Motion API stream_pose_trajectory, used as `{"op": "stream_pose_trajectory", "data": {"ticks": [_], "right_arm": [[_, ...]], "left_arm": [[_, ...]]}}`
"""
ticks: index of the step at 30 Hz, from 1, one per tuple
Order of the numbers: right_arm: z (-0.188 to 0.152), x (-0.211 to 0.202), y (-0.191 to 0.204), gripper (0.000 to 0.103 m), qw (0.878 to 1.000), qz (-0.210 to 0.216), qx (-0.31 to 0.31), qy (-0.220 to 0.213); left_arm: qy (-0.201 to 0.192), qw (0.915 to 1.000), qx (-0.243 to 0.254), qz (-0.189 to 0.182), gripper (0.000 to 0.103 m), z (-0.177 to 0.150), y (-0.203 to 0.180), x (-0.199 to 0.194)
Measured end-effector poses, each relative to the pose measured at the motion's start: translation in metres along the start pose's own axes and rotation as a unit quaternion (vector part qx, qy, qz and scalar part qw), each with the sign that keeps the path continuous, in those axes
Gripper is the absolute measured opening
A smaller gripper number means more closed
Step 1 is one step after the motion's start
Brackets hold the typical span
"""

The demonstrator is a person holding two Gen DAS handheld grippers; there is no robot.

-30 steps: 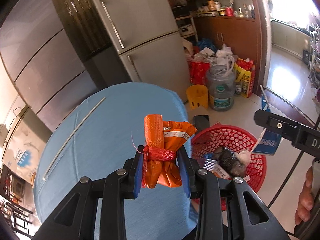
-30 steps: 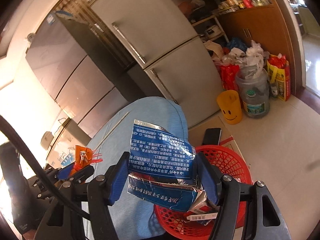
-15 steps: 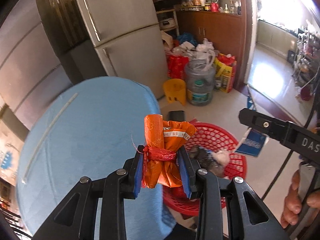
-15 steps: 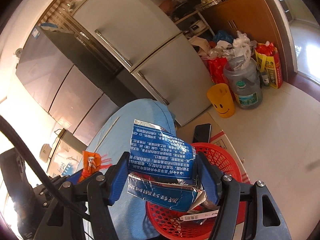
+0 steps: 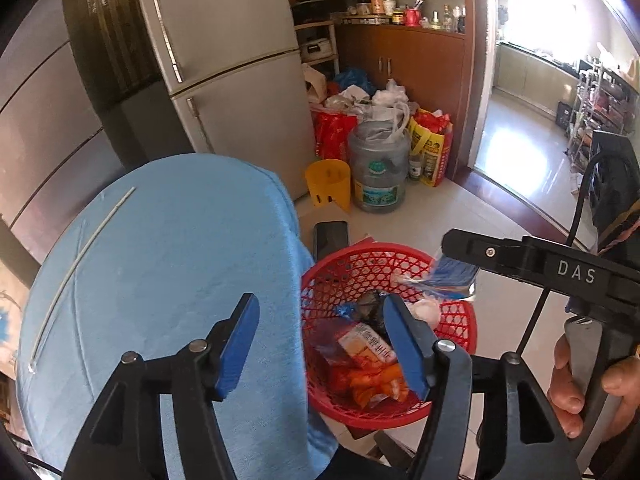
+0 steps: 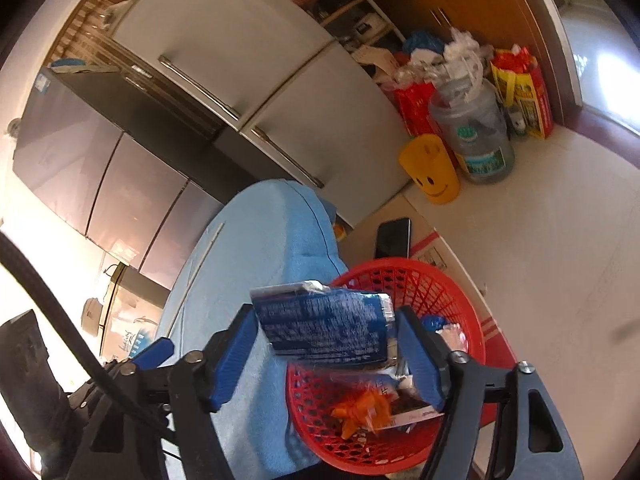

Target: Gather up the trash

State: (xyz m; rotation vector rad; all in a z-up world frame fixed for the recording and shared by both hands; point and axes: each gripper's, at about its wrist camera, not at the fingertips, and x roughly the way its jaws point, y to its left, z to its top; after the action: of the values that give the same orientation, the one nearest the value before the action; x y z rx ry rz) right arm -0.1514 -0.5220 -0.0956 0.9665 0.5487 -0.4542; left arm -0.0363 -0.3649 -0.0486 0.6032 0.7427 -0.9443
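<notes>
Jaws: left gripper [image 5: 320,340] opening, empty, orange wrapper [image 5: 372,384] lying in basket [image 5: 460,340] lower right; right gripper [image 6: 324,354] loosening on blue packet [image 6: 324,328], centre frame, above basket.

Basket [image 5: 460,332]: on the floor, just right of the cloth-covered table [image 5: 168,264].
Wrappers [image 5: 372,376]: inside the basket.
Phone [image 5: 330,236]: behind the basket.
Water jug [image 5: 378,172]: farther back, beside the fridge [image 5: 240,80].

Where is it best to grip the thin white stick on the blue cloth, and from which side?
Probably its middle, from above, tongs set across it. The white stick lies flat on the blue cloth, long and very thin, so an end grip might let it swing.
</notes>
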Motion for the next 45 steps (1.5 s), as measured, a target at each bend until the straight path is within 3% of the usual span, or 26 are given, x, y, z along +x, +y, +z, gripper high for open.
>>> {"op": "stream_pose_trajectory", "data": {"ticks": [10,20,22,24,38,45], "right_arm": [[-0.007,0.002,0.012,0.076,1.0,0.006,-0.016,0.006],[-0.021,0.0,0.056,0.076,0.997,0.021,-0.068,0.012],[-0.024,-0.001,0.066,0.076,0.996,0.024,-0.081,0.012],[-0.027,-0.003,0.078,0.076,0.995,0.028,-0.096,0.01],[-0.063,-0.02,0.173,0.076,0.976,0.082,-0.204,0.011],[-0.086,-0.015,0.216,0.076,0.965,0.112,-0.236,0.019]], "left_arm": [[-0.019,0.9954,-0.027,0.09,0.07,-0.016,0.035,-0.032],[-0.031,0.9851,-0.083,0.147,0.072,-0.038,0.082,-0.071],[-0.031,0.9826,-0.097,0.155,0.078,-0.043,0.091,-0.078],[-0.037,0.9784,-0.109,0.172,0.083,-0.05,0.1,-0.087],[-0.067,0.9495,-0.171,0.255,0.086,-0.093,0.15,-0.154],[-0.074,0.9305,-0.2,0.298,0.087,-0.116,0.177,-0.182]]}}
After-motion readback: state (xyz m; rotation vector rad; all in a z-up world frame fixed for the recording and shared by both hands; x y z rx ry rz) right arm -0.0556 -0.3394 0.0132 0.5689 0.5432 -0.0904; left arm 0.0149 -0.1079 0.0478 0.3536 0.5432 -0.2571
